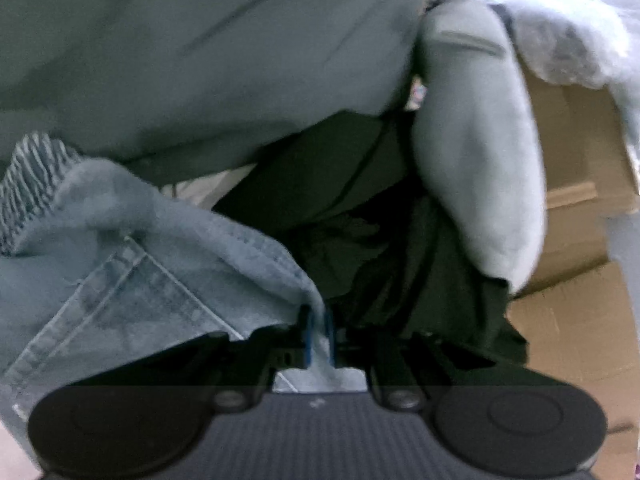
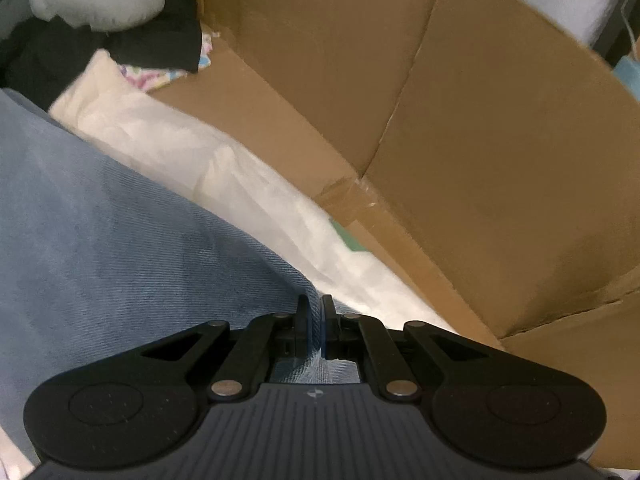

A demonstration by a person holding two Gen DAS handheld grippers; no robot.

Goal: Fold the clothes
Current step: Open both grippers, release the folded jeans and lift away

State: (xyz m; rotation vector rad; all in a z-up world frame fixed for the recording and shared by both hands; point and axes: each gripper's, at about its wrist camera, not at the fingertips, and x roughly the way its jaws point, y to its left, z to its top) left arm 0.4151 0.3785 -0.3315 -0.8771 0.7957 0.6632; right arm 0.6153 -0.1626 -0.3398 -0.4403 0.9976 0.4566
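A pair of light blue jeans fills the lower left of the left wrist view, with a pocket seam and an elastic waistband showing. My left gripper is shut on a hemmed edge of the jeans. In the right wrist view the same blue jeans spread over the left side, and my right gripper is shut on their edge. Both pinch the cloth between blue pads.
A grey sleeve hangs at right over a dark garment. Grey-green cloth covers the top. A white garment lies beside the jeans inside an open cardboard box. More dark clothing sits far left.
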